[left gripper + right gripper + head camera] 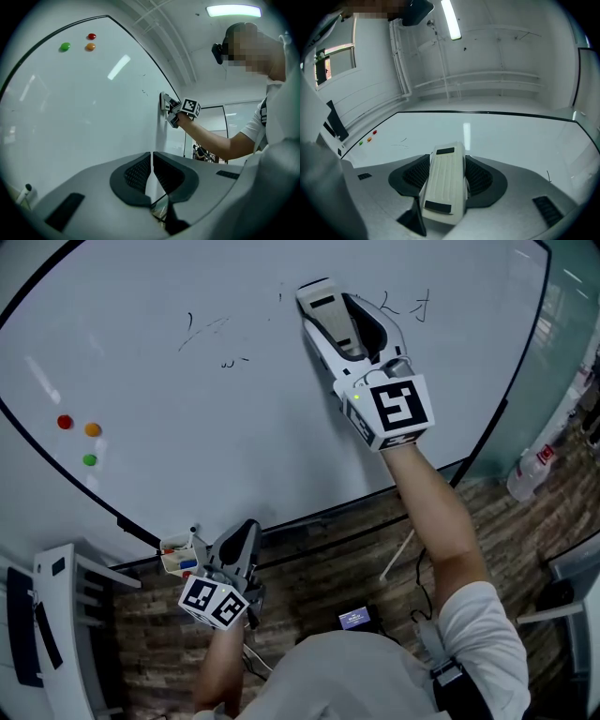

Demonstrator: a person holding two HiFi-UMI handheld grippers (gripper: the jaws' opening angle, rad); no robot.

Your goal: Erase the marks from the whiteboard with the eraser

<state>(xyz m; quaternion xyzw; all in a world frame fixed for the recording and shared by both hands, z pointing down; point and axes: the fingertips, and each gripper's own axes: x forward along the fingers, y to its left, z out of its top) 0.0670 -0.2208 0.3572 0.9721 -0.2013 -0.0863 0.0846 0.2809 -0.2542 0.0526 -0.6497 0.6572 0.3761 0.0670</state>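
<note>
Right claw [446, 161] grips the eraser [444, 185] between its jaws; left claw [152, 159] is closed.

A cream, ribbed eraser [323, 320] with dark end patches is clamped in the right gripper [446, 161], against the whiteboard [234, 437]. Thin black marks [208, 332] lie at its 9 o'clock, with more marks [417, 306] at 3 o'clock.
</note>
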